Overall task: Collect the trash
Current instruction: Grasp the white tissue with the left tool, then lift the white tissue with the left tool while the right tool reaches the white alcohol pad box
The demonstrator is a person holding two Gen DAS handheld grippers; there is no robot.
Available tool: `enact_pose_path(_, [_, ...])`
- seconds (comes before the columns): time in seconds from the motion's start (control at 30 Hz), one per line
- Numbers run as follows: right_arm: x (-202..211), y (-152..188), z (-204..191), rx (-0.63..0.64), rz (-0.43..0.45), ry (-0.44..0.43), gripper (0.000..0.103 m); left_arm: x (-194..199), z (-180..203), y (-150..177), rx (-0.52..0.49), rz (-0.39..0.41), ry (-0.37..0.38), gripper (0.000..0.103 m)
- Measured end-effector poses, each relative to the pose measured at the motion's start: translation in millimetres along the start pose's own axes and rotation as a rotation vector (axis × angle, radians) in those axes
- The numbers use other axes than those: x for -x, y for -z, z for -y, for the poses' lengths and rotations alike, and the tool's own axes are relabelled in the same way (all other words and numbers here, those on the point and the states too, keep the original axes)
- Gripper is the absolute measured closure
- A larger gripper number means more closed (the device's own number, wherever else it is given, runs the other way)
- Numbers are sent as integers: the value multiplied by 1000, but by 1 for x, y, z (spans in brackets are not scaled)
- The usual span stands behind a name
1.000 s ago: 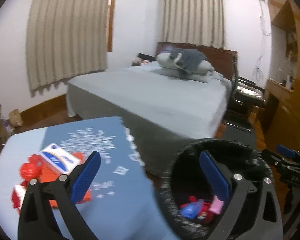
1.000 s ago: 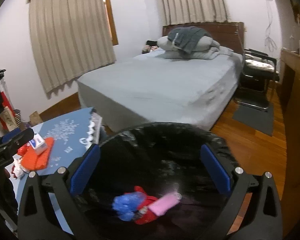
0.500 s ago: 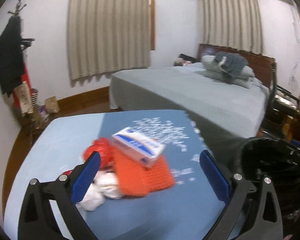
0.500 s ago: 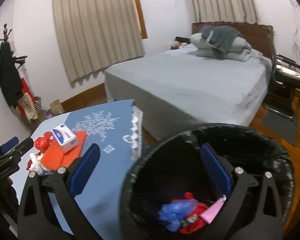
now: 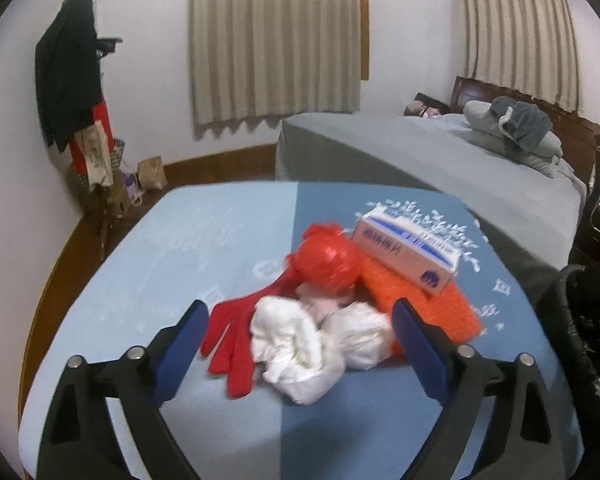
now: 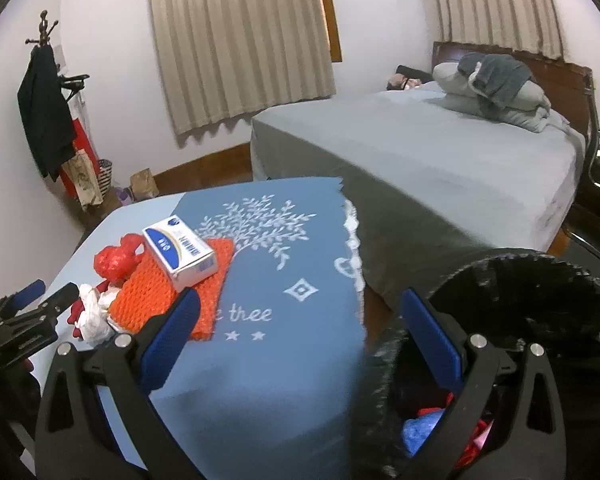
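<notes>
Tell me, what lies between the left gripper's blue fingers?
In the left wrist view, a crumpled white plastic bag lies between the closing left gripper's fingers, not yet pressed.

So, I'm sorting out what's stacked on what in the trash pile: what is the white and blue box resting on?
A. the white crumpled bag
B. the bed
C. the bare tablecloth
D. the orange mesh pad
D: the white and blue box sits on top of the orange mesh pad, which lies on the blue tablecloth, as the left wrist view also shows.
</notes>
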State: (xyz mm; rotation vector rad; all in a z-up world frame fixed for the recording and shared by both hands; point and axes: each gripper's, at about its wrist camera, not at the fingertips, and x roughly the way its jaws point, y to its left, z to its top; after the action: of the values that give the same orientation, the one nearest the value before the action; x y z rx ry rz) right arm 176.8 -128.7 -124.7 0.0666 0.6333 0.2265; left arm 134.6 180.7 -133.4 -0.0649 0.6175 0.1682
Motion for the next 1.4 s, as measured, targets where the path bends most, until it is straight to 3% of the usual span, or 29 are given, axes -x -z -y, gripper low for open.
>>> enact_pose_path(0.27, [-19,10,-16,30,-44,-14,5,-15,-14,10,31,-46,-1,30])
enact_pose_path(0.7, [-38,25,-33,66,-101,-34,5,-34,-10,18,38,-92,22,39])
enact_pose_path(0.8, [-38,27,-34,73,-106,-38,5,-38,-9,18,39,-104,40,47])
enact_pose_path(0.87, [-38,27,-35,75,-110,-39,5,-40,-8,18,32,-113,61,60])
enact_pose_path(0.97, [-38,28,-35,74,-113,-40,5,-39,-6,17,30,-111,77,70])
enact_pose_path(1.17, [-37,28,-36,77,-114,-43,5,-31,-8,15,38,-94,96,77])
enact_pose_path(1.4, [-37,28,-38,77,-107,-47,5,-11,-14,6,61,-40,95,77])
